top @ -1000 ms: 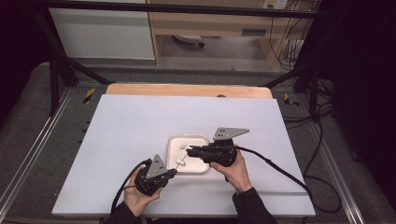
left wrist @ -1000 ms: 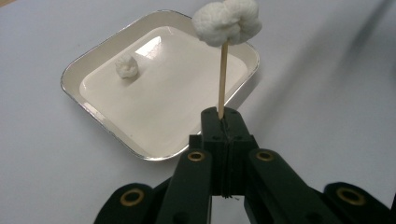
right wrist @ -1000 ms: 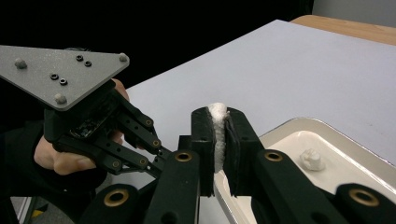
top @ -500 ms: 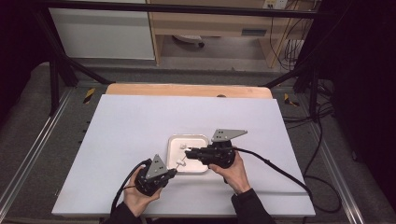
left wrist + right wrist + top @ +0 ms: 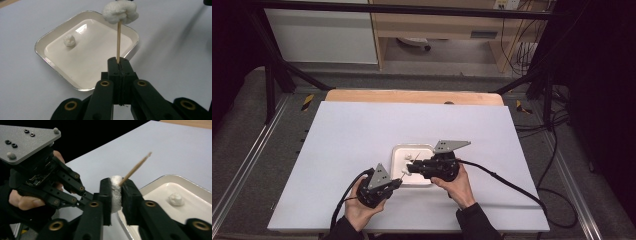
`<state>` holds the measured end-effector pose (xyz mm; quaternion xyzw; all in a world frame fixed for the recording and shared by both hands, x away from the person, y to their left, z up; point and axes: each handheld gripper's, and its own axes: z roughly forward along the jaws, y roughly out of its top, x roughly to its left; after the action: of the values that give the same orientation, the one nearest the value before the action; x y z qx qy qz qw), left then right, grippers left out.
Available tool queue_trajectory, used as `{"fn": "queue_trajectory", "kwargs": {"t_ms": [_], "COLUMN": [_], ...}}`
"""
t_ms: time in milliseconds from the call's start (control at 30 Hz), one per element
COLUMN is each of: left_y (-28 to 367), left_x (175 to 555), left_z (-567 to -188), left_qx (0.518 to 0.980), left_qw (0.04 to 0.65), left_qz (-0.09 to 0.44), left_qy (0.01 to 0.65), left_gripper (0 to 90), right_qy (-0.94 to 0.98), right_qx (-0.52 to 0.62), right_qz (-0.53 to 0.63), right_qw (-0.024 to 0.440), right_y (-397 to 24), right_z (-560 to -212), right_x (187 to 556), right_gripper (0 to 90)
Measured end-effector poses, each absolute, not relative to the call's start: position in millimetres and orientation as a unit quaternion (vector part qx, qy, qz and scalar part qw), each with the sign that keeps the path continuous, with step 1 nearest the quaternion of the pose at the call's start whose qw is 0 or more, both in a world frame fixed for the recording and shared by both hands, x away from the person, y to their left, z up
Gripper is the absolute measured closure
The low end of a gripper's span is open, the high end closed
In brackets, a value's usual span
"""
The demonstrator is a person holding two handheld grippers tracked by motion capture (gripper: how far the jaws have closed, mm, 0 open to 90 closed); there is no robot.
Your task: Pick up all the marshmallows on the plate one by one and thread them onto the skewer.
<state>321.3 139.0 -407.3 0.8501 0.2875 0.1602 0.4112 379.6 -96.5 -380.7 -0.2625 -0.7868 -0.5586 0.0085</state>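
Low in the centre of the high view, a person's two hands work over a white table [image 5: 362, 135]. The left hand-held gripper [image 5: 398, 183], at the lower left of centre, is clenched on the lower end of a thin wooden skewer [image 5: 118, 42]; in the left gripper view the skewer rises upright from between the closed jaws at the bottom centre and carries a white marshmallow [image 5: 120, 12] at the top edge of the frame.

The right hand-held gripper [image 5: 410, 168], just right of the left one, reaches leftward toward it. In the right gripper view its jaws, which have just been opening, stand on either side of the same marshmallow [image 5: 115, 192] at the centre of the frame; the pads lie close against it, and the pointed end of the skewer [image 5: 136, 168] projects toward the upper right.

A shallow square white tray [image 5: 398, 152] lies on the table just behind the two grippers. A second marshmallow [image 5: 69, 40] rests inside it, at the left centre of the left gripper view.
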Motion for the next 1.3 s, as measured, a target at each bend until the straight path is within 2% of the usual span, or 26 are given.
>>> {"fn": "queue_trajectory", "kwargs": {"t_ms": [200,267,500,733,1300], "left_y": [149,151,161,169,178], "left_x": [327,327,331,333,335], "left_z": [-410,-409,-411,-410,-410], "left_qx": [0.838,0.836,0.829,0.823,0.815], "left_qw": [0.423,0.425,0.427,0.429,0.436], "left_qz": [0.148,0.149,0.139,0.141,0.136], "left_qy": [0.312,0.314,0.334,0.345,0.357], "left_gripper": [89.3,89.3,89.2,89.2,89.1], "right_qy": [-0.776,-0.779,-0.814,-0.828,-0.835], "right_qx": [-0.274,-0.277,-0.285,-0.306,-0.325], "right_qz": [-0.567,-0.558,-0.497,-0.458,-0.43], "right_qw": [-0.039,-0.061,-0.097,-0.106,-0.112], "right_y": [-106,-107,-103,-97,-78], "right_z": [-369,-368,-386,-403,-410], "right_x": [381,382,393,408,438], "right_gripper": [42.5,32.0,11.9,5.0,4.1]}}
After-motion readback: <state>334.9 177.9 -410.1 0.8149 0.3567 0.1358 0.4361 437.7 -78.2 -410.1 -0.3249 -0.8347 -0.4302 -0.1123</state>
